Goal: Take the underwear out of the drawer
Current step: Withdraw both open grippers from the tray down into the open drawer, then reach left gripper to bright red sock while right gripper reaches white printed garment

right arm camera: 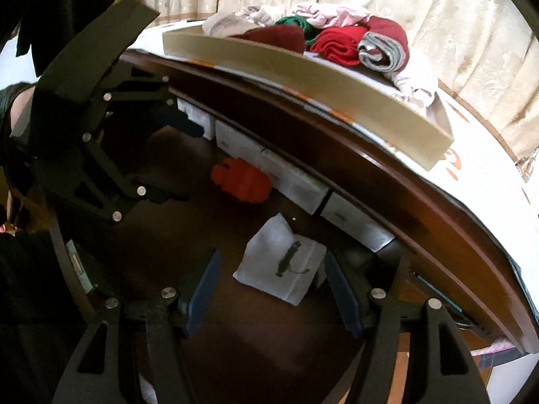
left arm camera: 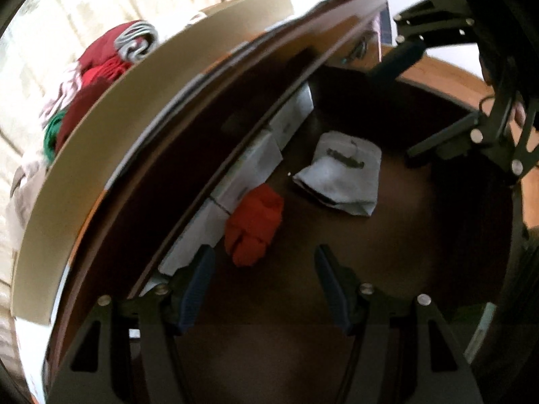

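While both my grippers point down into the open drawer, their jaws stand apart and hold nothing. My left gripper hangs with its jaws just short of the folded red underwear, which lies on the dark drawer floor against a row of white boxes along the back. My right gripper hangs over the folded white underwear with a dark mark; the piece shows between the jaws, but I cannot tell whether the pads touch it. Above the drawer, on the desk, a shallow beige tray carries a heap of red, maroon, green, grey and pink garments. Cream curtains hang behind.
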### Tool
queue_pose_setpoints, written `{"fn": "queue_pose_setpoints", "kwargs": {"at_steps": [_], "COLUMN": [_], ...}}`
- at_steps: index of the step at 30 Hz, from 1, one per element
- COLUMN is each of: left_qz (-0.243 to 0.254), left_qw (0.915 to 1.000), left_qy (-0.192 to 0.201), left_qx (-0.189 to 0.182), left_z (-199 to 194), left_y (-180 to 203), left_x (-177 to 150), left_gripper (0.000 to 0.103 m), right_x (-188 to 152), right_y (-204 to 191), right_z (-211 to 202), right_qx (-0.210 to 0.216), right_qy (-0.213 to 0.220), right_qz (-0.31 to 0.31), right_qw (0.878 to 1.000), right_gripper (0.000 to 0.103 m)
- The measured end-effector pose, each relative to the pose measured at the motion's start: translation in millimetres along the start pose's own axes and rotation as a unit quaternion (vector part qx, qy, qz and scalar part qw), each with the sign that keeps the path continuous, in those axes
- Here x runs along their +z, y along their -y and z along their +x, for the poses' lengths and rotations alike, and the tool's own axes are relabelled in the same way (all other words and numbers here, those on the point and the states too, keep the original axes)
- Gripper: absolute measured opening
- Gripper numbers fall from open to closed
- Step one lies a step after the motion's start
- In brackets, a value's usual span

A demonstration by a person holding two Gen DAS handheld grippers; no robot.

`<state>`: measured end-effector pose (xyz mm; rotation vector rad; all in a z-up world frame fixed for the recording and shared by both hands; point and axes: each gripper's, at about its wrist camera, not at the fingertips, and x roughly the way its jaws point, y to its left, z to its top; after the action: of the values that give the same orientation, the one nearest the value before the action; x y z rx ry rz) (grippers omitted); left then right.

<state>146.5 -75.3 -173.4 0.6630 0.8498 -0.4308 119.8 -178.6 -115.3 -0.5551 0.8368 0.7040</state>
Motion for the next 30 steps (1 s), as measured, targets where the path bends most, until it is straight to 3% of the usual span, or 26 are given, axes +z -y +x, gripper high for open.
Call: {"fn": "queue_pose_setpoints", "kwargs": {"at_steps": [17, 30], "left_qz": [0.134, 0.178], "left_qw": [0.9875, 0.9806], "left_qy": [0.008, -0.001], "left_qx": [0.083, 0.081], "left_z": [36.8, 68.2], "left_y": [28.5, 40.0], "left_x": [-1.2, -4.8], "left_gripper": [0.063, 0.064], "right_x": [-6.0, -9.4], "right_y": [-14.9, -30.8], "right_z": [19.8, 34.8], "right_qx": [-0.038, -0.037], "right_qy": [-0.028, -0.038], "right_qz": [-0.073, -0.139], "right_qw": [0.996, 0.989], "right_gripper": [0.066, 0.066]}}
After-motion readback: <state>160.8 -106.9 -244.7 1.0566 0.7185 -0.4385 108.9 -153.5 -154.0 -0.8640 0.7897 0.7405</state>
